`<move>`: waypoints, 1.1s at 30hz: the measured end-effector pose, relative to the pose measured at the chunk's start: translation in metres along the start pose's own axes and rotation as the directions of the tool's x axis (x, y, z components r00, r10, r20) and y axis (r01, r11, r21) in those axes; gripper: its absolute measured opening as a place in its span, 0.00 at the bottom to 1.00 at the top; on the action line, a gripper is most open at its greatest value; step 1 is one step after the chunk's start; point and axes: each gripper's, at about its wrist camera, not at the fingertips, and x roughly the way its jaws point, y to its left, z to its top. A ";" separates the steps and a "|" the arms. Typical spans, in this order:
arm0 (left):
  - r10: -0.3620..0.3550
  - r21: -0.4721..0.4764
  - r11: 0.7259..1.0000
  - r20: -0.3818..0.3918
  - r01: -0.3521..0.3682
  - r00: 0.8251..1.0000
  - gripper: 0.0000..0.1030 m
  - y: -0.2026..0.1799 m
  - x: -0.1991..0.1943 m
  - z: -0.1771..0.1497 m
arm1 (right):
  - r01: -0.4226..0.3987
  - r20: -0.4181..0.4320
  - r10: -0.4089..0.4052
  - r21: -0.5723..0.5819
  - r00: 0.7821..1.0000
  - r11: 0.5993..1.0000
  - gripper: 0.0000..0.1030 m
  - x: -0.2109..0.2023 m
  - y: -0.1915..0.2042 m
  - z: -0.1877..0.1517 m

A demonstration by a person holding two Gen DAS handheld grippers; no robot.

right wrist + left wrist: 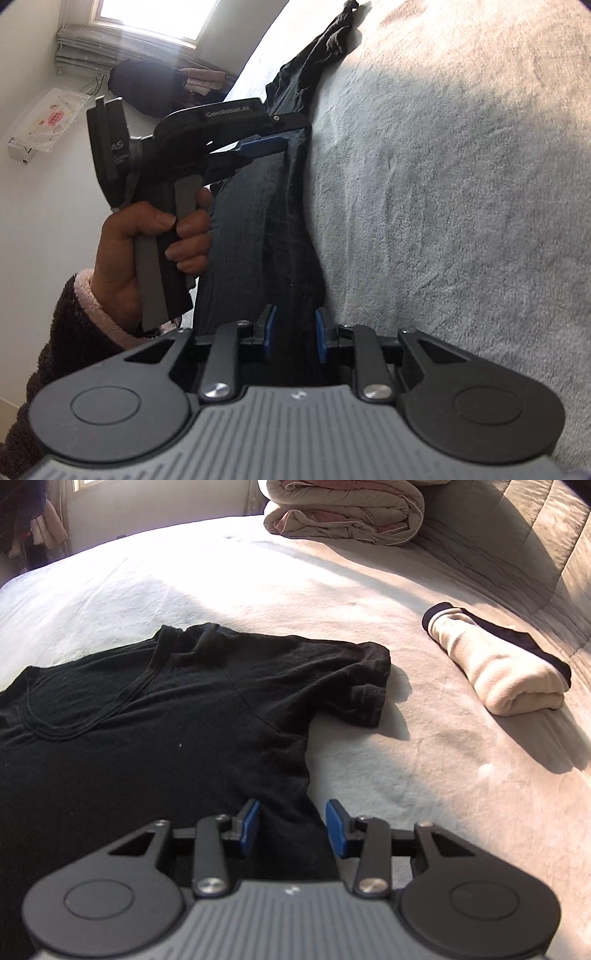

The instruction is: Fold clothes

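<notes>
- Left gripper (291, 825) low over bed (406, 775), fingers apart astride black shirt (166, 716) edge.
- Right gripper (293, 334) tilted sideways, fingers apart, shirt fabric between.
- Hand (147, 240) wrapped round left handle.

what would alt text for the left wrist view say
A black cotton t-shirt lies flat on a pale fleece bedspread, with the left tongs open over its edge. A folded cream garment lies beside it and a rolled beige quilt beyond.

A home bedroom: a bed (258, 572) with a folded duvet (343, 511) beside a window (155, 18).
</notes>
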 end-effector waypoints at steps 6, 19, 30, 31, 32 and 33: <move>0.045 -0.060 0.997 0.022 -0.044 0.999 0.02 0.004 0.012 0.013 | -0.029 -0.006 0.029 -0.018 1.000 0.999 0.20 0.016 0.004 0.011; -0.231 -0.225 0.932 0.230 0.283 0.945 0.01 0.029 0.005 -0.001 | 0.151 0.146 -0.137 -0.093 0.980 0.984 0.05 -0.011 0.022 0.001; -0.295 -0.259 0.900 0.227 0.349 0.928 0.32 0.035 -0.002 -0.022 | 0.118 0.077 -0.115 -0.037 0.990 0.992 0.22 -0.021 0.000 0.011; -0.303 -0.256 0.898 0.230 0.358 0.925 0.32 0.037 -0.008 -0.024 | 0.107 0.070 -0.104 -0.034 0.992 0.994 0.29 -0.023 -0.001 0.012; -0.311 -0.253 0.896 0.232 0.366 0.922 0.33 0.038 -0.014 -0.026 | 0.097 0.062 -0.094 -0.034 0.994 0.995 0.32 -0.026 -0.002 0.010; -0.318 -0.245 0.895 0.232 0.372 0.919 0.34 0.039 -0.020 -0.030 | 0.093 0.049 -0.091 -0.045 0.995 0.995 0.36 -0.031 0.000 0.005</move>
